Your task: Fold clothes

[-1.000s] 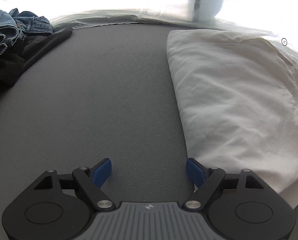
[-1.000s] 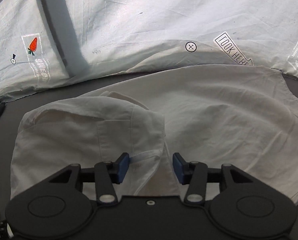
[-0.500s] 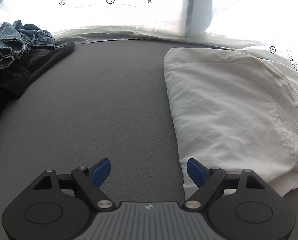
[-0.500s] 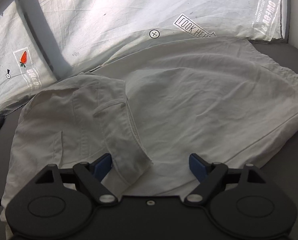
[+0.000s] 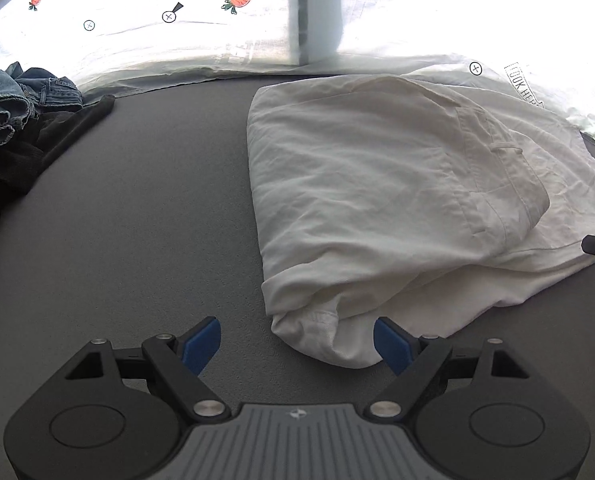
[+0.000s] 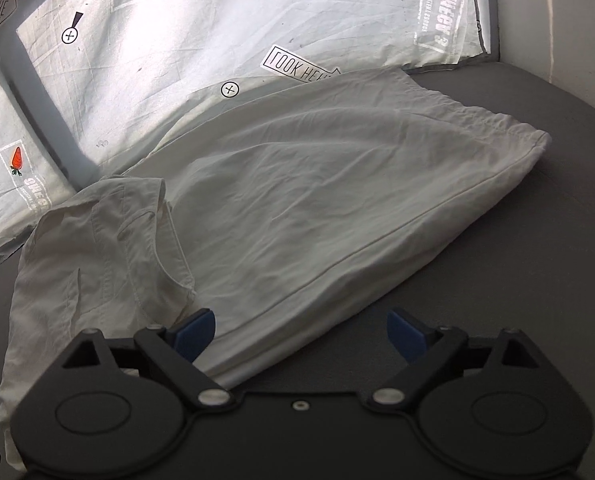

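1. Grey table (image 5: 137, 240) under everything; printed white sheet (image 6: 217, 20) hanging along far edge.
2. White trousers (image 5: 377, 200) lying on table's right half, waistband end (image 6: 109, 248) folded over leg part (image 6: 337, 200).
3. Heap of denim (image 5: 5, 100) and dark clothes (image 5: 29, 148) at far left, well apart from trousers.
4. Left gripper (image 5: 297, 340) spread wide, empty, rolled trouser corner (image 5: 325, 336) between blue pads, untouched.
5. Right gripper (image 6: 301, 330) spread wide, gripping nothing, low over near trouser edge.
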`<state>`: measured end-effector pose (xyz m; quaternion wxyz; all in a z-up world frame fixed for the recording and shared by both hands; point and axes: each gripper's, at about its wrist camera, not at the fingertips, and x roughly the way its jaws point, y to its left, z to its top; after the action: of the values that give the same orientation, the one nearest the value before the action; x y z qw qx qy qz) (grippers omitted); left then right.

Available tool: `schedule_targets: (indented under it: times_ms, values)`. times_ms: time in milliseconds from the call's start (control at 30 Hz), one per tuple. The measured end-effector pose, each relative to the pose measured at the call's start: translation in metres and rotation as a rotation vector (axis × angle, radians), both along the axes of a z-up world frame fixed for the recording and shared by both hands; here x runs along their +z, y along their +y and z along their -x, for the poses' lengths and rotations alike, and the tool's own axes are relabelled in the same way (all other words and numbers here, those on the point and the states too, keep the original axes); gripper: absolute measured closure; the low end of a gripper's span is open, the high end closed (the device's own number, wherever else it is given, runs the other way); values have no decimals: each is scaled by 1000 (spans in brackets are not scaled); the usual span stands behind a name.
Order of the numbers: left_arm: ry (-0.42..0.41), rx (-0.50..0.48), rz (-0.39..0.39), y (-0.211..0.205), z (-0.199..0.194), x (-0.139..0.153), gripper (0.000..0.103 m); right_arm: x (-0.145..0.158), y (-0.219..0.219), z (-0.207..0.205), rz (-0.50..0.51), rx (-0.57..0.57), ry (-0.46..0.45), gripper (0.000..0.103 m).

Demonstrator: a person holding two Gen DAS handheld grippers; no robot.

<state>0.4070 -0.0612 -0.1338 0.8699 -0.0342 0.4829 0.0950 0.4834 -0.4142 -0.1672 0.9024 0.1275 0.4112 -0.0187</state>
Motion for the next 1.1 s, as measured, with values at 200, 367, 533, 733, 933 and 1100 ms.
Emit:
schedule_targets:
  times_ms: [200, 367, 533, 733, 933, 1100]
  values:
    - [-10, -20, 10, -31, -30, -5, 18, 0, -56, -2, 152, -48, 8, 6]
    - [-9, -46, 10, -52, -69, -12, 17, -9, -121, -23, 116, -177, 17, 5]
    - [6, -27, -36, -56, -104, -14, 14, -18, -177, -56, 88, -273, -28, 5]
    - [25, -25, -107, -61, -145, -17, 14, -37, -193, -101, 148, -257, -43, 5]
    - [93, -28, -161, -58, -178, -42, 3, -44, -187, -119, 61, -297, -89, 1]
    - [114, 6, -99, -45, -181, -51, 0, -42, -196, -116, -229, -352, -163, 1]
